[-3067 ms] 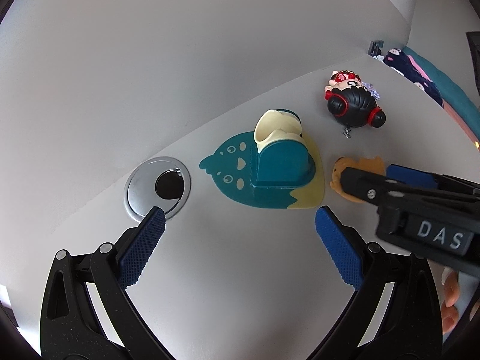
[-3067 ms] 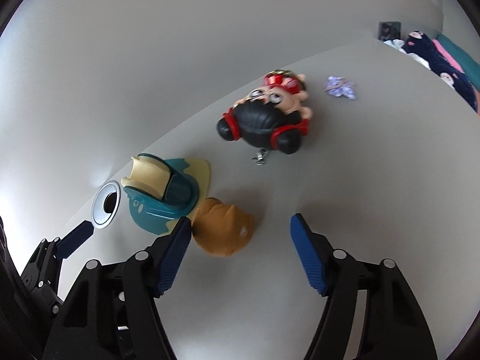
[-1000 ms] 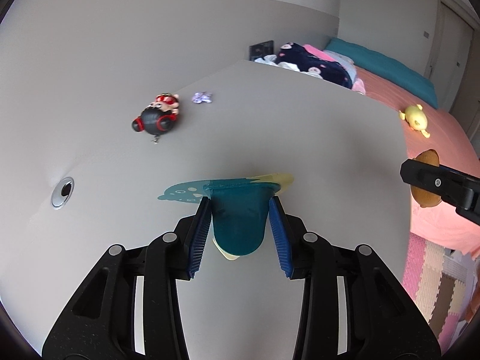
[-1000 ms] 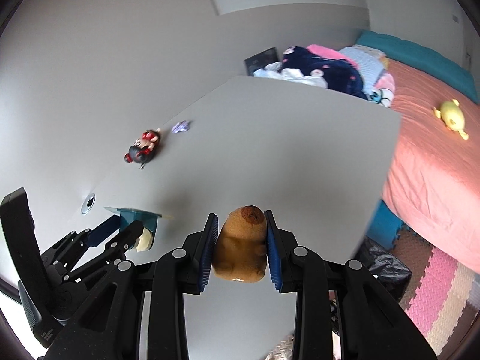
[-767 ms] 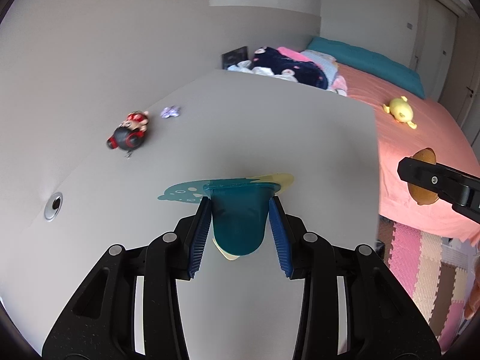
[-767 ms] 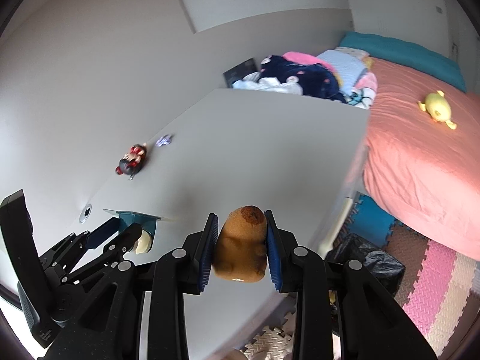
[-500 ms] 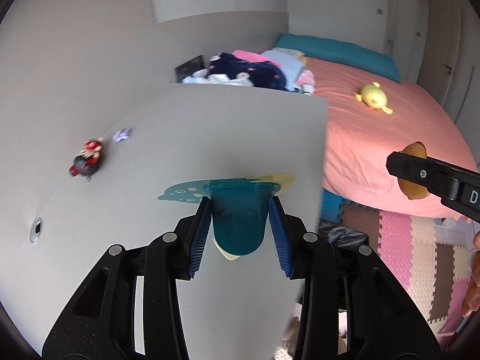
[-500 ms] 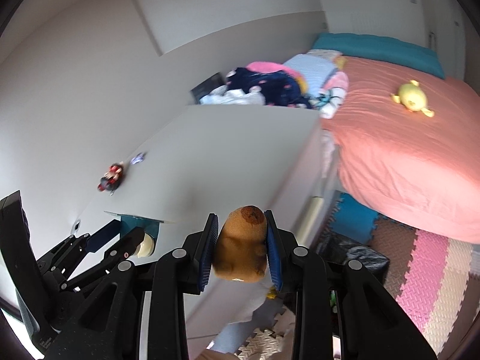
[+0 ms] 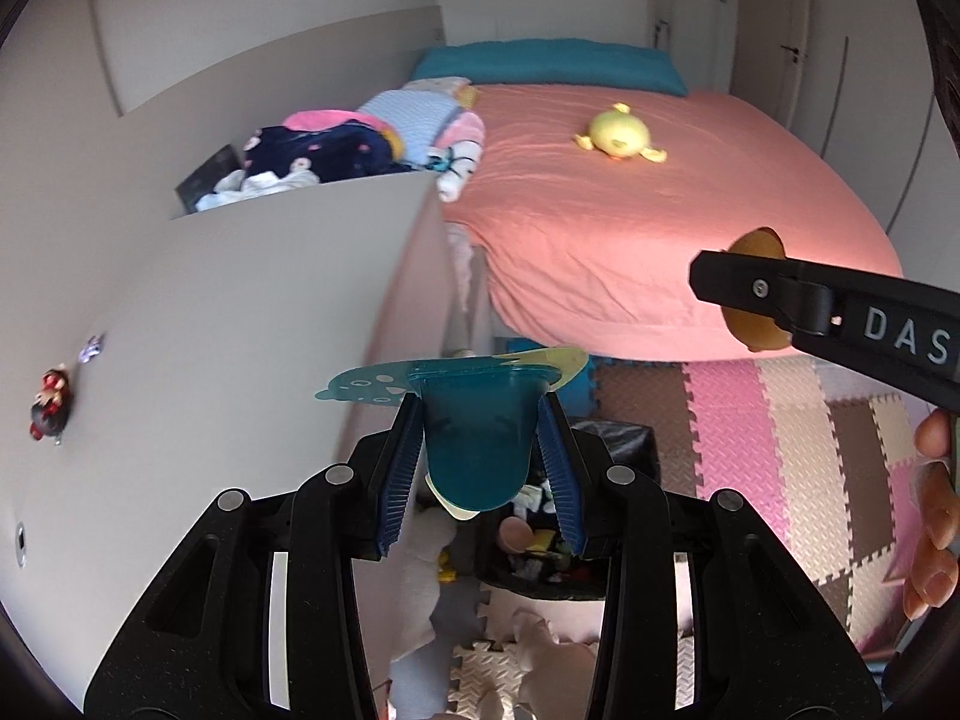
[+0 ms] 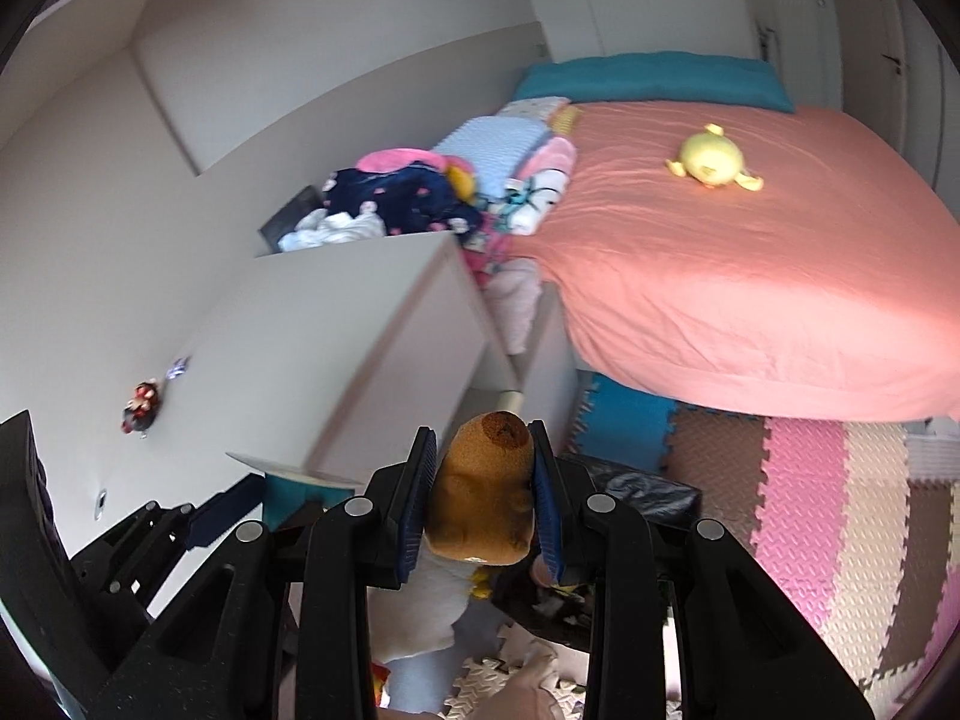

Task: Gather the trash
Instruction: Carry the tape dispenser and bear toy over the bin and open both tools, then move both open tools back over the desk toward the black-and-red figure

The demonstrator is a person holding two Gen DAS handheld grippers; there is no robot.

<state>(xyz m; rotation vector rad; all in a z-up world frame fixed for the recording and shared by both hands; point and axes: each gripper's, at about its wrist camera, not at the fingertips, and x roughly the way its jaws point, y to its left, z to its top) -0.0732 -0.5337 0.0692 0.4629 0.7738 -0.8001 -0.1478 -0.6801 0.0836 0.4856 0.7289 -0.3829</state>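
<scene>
Teal cup-shaped trash [image 9: 477, 444] is clamped in the left tool [image 9: 479, 468], and a brown lump [image 10: 483, 495] in the right tool [image 10: 483, 504]. A black bin [image 9: 612, 438] is seen below, the worktop [image 9: 240, 330] and bed [image 9: 630, 210] beyond.

This is a home bedroom, likely a child's. A bed [image 9: 630, 192] with a salmon sheet and a yellow plush toy [image 9: 618, 135] fills the upper right; foam puzzle floor mats [image 9: 780, 420] cover the lower right, a white desk [image 9: 240, 312] stands left.
</scene>
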